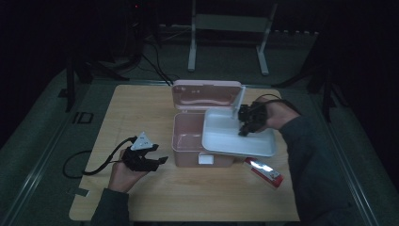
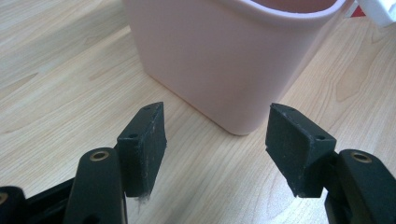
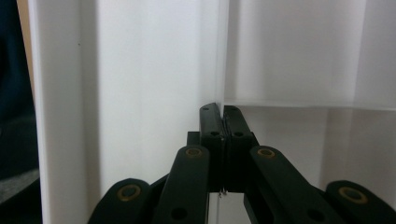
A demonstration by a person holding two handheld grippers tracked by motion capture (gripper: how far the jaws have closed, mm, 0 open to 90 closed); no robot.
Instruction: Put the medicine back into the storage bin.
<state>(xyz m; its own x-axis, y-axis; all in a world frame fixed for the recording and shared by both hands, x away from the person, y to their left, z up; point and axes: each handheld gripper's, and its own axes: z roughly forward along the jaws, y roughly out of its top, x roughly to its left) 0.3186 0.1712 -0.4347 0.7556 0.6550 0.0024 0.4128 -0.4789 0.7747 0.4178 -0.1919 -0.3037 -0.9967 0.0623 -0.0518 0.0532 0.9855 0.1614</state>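
White tray (image 1: 221, 136) was held tilted over the open pink box (image 1: 188, 136) on the worktop (image 1: 141, 197), its divider pinched by the right gripper (image 1: 244, 123) – fingers pressed together. Its long axis ran across the worktop – slipping from so thin a grip seemed possible. Left gripper (image 1: 162, 160) fingers were spread, holding nothing.

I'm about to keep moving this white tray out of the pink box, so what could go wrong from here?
The right tongs pinch only the thin divider wall of the white tray, so the tray could tilt or slip free. The tray overhangs the pink box rim and sits above the red stapler; a drop might hit it. The left tongs stand open beside the box, not bracing it, so it may shift.
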